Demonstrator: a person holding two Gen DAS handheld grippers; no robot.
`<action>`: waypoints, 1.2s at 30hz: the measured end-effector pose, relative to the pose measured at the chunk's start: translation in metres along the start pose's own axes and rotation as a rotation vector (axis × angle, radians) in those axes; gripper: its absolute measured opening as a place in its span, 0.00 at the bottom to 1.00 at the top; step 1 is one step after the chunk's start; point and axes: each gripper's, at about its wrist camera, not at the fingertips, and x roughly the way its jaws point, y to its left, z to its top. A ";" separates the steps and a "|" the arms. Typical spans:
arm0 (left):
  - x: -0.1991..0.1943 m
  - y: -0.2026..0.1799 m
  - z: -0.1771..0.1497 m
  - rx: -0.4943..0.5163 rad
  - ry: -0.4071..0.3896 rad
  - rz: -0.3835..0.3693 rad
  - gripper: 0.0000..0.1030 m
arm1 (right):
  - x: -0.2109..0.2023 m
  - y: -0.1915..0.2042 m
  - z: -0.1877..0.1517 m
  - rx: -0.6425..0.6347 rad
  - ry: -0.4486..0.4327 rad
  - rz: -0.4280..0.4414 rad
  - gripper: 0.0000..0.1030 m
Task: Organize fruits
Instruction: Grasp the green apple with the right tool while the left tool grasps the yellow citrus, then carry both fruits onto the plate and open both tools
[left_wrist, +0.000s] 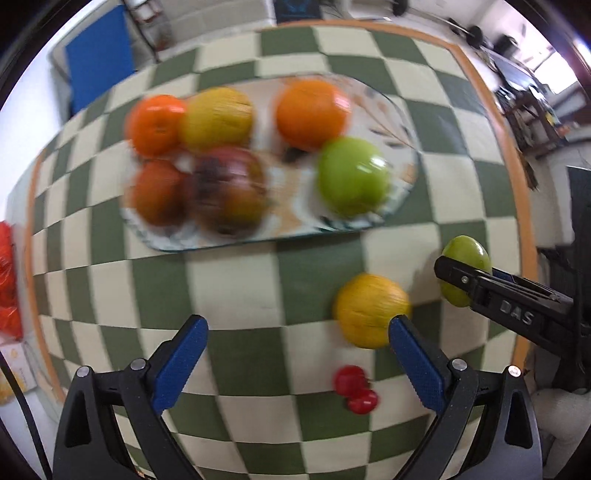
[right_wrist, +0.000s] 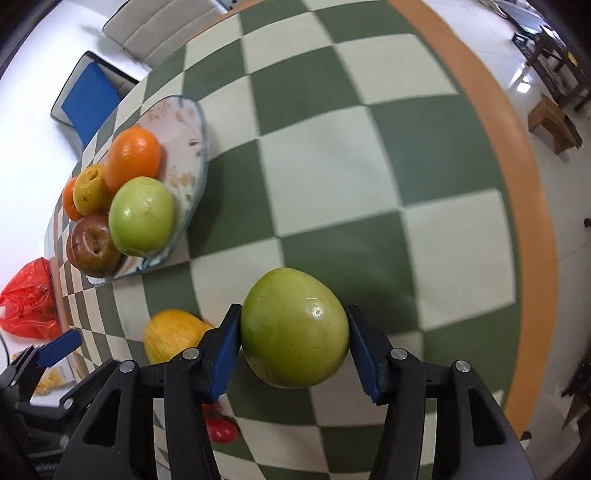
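Observation:
My right gripper (right_wrist: 293, 345) is shut on a green apple (right_wrist: 294, 328), held just above the checked tablecloth; the same green apple (left_wrist: 466, 269) shows at the right in the left wrist view. My left gripper (left_wrist: 297, 336) stands open over the cloth, its right finger (left_wrist: 415, 363) beside a loose yellow fruit (left_wrist: 369, 310). Two small red fruits (left_wrist: 355, 389) lie close to it. Farther back, an oval glass plate (left_wrist: 291, 232) carries two oranges, a yellow fruit, a red-brown apple (left_wrist: 229, 190), a dark orange fruit and another green apple (left_wrist: 352, 175).
The table has an orange border (right_wrist: 532, 206) near its right edge. A red plastic bag (right_wrist: 31, 301) lies off the left side. A chair with a blue cushion (left_wrist: 99, 55) stands behind the table. Bare cloth stretches between the plate and the grippers.

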 end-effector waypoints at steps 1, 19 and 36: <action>0.005 -0.008 0.001 0.015 0.018 -0.018 0.97 | -0.001 -0.011 -0.007 0.018 -0.004 -0.006 0.56; 0.036 -0.014 -0.020 0.077 0.061 0.014 0.52 | 0.047 -0.007 -0.051 -0.001 0.020 0.019 0.56; 0.029 0.047 -0.039 -0.055 0.059 0.006 0.52 | 0.067 0.040 -0.044 -0.075 0.040 0.011 0.56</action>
